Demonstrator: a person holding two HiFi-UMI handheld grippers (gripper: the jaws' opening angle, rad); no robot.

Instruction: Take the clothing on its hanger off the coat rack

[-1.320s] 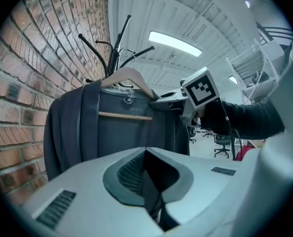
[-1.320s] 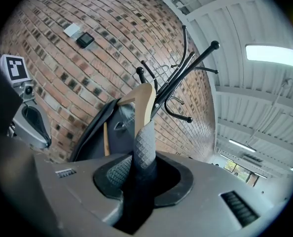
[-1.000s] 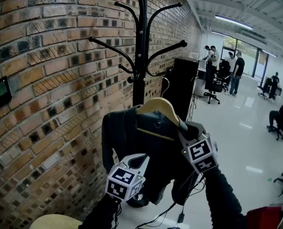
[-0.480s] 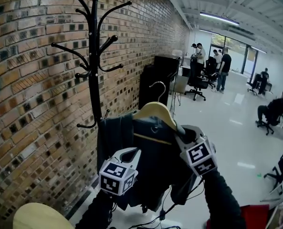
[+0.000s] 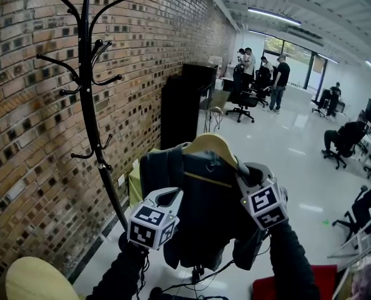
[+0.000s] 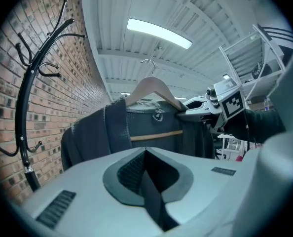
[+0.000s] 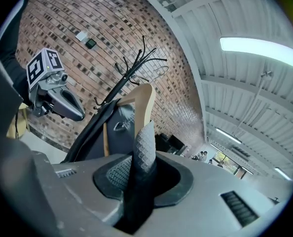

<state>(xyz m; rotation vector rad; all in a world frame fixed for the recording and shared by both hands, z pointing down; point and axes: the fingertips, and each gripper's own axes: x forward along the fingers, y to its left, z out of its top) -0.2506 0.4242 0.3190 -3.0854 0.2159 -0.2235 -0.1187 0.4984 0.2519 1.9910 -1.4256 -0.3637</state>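
Observation:
A dark garment (image 5: 201, 220) hangs on a wooden hanger (image 5: 207, 144) that is off the black coat rack (image 5: 89, 99) and held in the air to its right. My right gripper (image 5: 251, 177) is shut on the hanger's right shoulder; in the right gripper view the wooden arm (image 7: 142, 107) rises from between the jaws (image 7: 141, 142). My left gripper (image 5: 167, 197) hovers in front of the garment's lower left with its jaws shut on nothing (image 6: 145, 154). The left gripper view shows the garment (image 6: 151, 127) ahead and the rack (image 6: 25, 112) at the left.
A brick wall (image 5: 29, 136) runs along the left. Behind the garment stands a black cabinet (image 5: 182, 105). Several people (image 5: 260, 74) and office chairs are at the back. A round wooden top (image 5: 39, 280) sits bottom left, a red object (image 5: 279, 287) bottom right.
The hanger with the garment has moved away from the coat rack, which has slid from centre to far left of the head view. Both grippers keep their positions on and by the garment.

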